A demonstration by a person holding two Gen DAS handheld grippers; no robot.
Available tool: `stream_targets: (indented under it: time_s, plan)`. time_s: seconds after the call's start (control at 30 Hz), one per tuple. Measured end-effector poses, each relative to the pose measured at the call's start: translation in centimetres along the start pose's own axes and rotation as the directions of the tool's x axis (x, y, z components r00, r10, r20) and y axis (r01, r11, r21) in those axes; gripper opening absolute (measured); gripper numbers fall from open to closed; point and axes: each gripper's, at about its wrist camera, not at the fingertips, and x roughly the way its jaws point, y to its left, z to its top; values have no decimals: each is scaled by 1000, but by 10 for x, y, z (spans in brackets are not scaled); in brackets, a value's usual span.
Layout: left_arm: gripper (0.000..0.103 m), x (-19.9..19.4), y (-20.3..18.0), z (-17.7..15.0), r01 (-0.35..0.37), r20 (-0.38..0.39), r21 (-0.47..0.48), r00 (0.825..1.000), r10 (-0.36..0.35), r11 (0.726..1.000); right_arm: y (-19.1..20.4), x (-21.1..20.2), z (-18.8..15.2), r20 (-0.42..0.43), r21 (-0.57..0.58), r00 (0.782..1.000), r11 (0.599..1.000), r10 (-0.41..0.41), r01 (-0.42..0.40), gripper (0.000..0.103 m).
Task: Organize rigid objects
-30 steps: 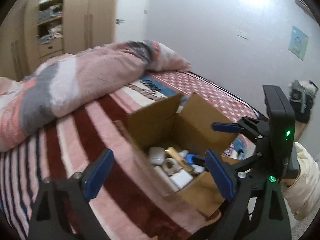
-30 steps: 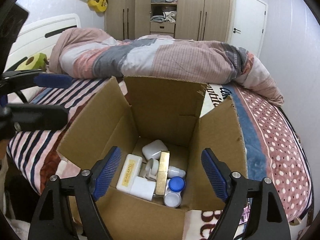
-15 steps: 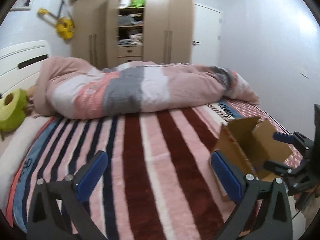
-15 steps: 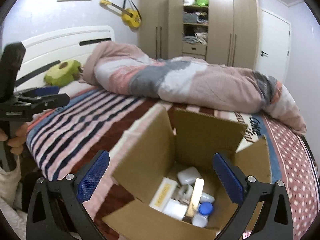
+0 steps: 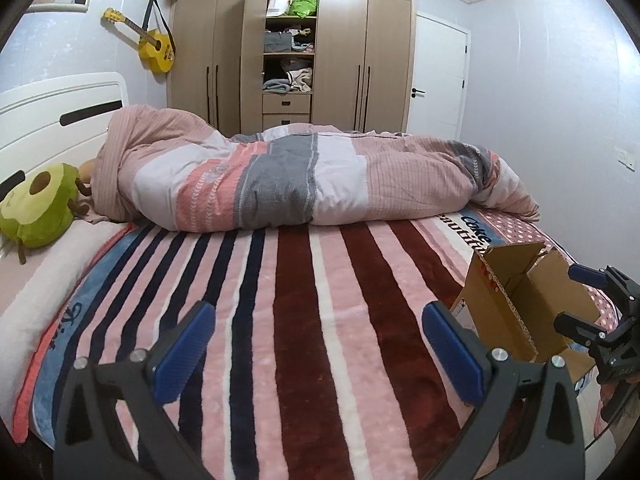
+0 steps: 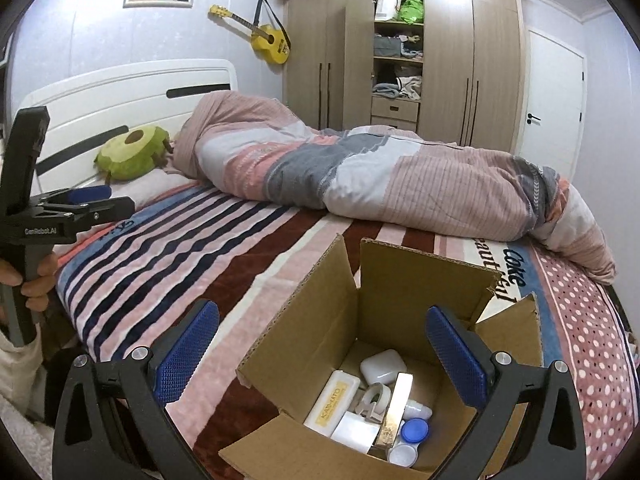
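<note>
risk: right gripper (image 6: 322,350), spread and empty above box (image 6: 304,344), may snag its upright flaps; left gripper (image 5: 320,340) also spread.

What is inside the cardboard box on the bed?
The cardboard box holds a white case, a labelled white box, a gold bar, a tape roll and a blue-lidded jar. Anything beneath them is hidden.

The left wrist camera looks low across the bed (image 5: 304,320) toward the wardrobe (image 5: 292,44), from the bed's near edge. The right wrist camera sits higher and close above the open cardboard box (image 6: 316,336), looking down into it and on toward the same wardrobe. The 2 views share the bed, the rolled duvet (image 5: 304,180), the box and the guitar (image 6: 268,40). Each view shows the other claw at its edge.
</note>
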Motion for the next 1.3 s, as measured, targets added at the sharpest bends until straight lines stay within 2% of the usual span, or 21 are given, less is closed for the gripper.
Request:
stream_targets:
  time_s: [1.3]
  plan:
    - [103,-2,-6,-4,14,0,8,1000,-14,1000,-6,-2,4,12,25,1000,1000,-4,4,103]
